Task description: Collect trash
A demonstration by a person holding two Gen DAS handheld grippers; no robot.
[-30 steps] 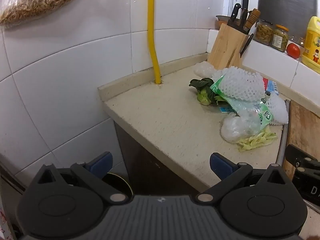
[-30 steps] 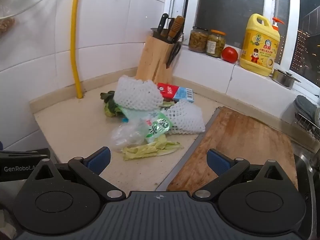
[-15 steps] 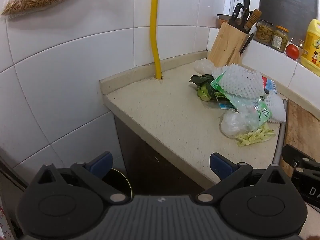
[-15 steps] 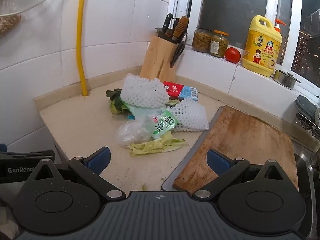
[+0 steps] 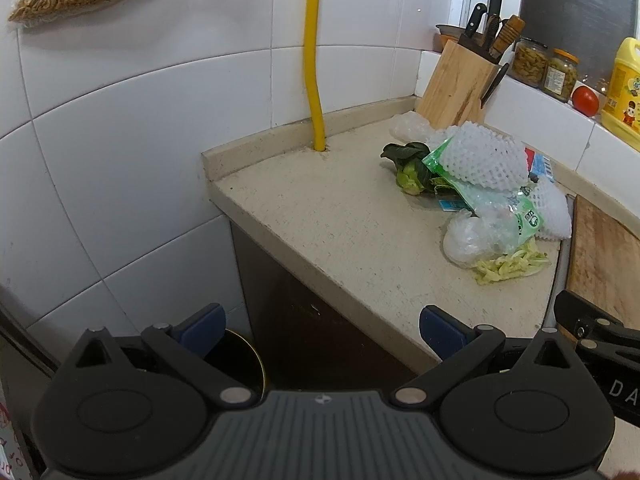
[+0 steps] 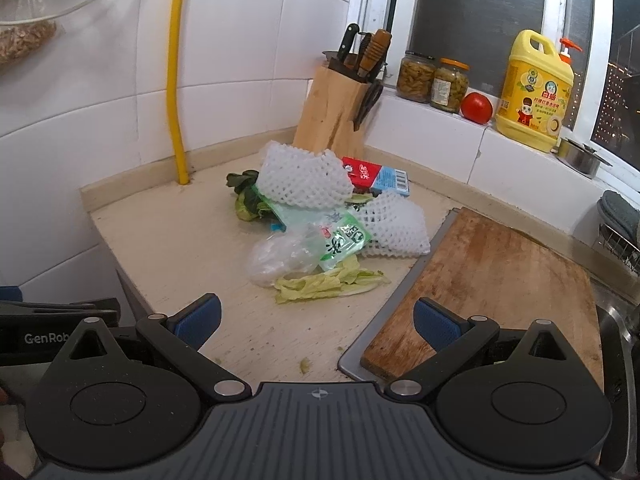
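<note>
A heap of trash lies on the beige counter [image 6: 172, 240]: two white foam nets [image 6: 304, 178], a green-printed plastic bag [image 6: 340, 240], a crumpled clear bag [image 6: 276, 260], pale cabbage scraps [image 6: 324, 284], dark leafy greens [image 6: 244, 188] and a red and blue carton [image 6: 376, 174]. The heap also shows in the left wrist view [image 5: 480, 184]. My right gripper [image 6: 316, 324] is open and empty over the counter's front edge, short of the scraps. My left gripper [image 5: 322, 330] is open and empty, below the counter's left corner.
A wooden cutting board [image 6: 492, 280] lies right of the heap. A knife block [image 6: 336, 116] stands in the corner by a yellow pipe [image 6: 176, 80]. Jars, a tomato [image 6: 476, 107] and a yellow detergent jug [image 6: 536, 88] line the sill. A dark bin [image 5: 240, 360] sits below.
Both grippers drifted slightly; the views shifted so the trash heap sits a little further right and nearer. Both stay open and empty.
</note>
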